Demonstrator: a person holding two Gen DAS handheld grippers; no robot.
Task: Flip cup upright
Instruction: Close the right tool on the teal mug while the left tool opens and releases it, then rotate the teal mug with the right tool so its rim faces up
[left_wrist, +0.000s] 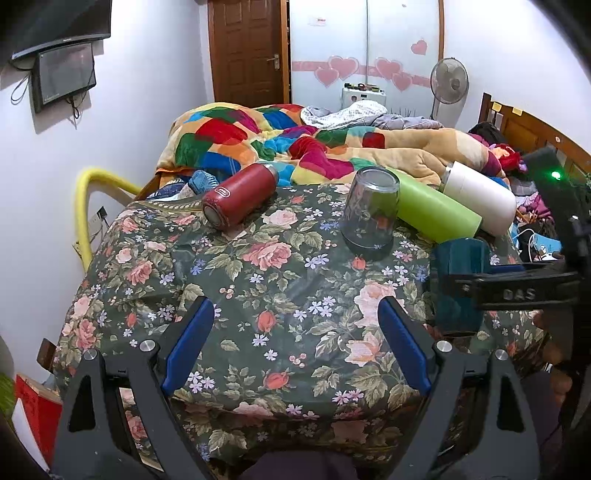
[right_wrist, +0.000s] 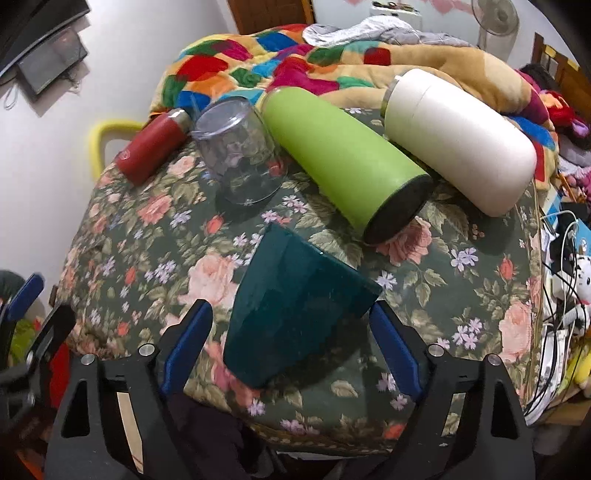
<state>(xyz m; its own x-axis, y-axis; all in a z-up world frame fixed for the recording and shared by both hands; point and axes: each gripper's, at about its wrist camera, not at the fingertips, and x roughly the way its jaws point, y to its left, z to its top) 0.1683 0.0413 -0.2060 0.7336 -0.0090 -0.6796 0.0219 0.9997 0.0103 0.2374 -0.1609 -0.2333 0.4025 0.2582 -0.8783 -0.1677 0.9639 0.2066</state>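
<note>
On a table draped in a floral cloth (right_wrist: 155, 236), a dark teal cup (right_wrist: 295, 306) stands mouth-down between the spread jaws of the right gripper (right_wrist: 291, 343), its wider rim pressed to the fabric nearest the camera and its narrower base pointing up and away. The blue pads (right_wrist: 184, 347) flank the cup on either side without visibly touching it; the jaws stand open and hold nothing. Seen from the left wrist camera, the same teal cup (left_wrist: 458, 284) sits at the right edge of the table, with the right tool's black frame crossing in front of it.

The left gripper (left_wrist: 295, 343) hovers over bare cloth near the front edge, its jaws likewise wide apart and empty, well apart from the cup. The right hand is plainly the nearer of the two. The cup's long axis runs close to vertical, leaning slightly away from the right tongs, so closing across its flanks and rolling the wrist over would seem to be what the flip calls for.

Behind it lie a green bottle (right_wrist: 347, 162), a white flask (right_wrist: 458, 144) and a red flask (right_wrist: 151, 151) on their sides, alongside an inverted clear glass (right_wrist: 240, 155).
</note>
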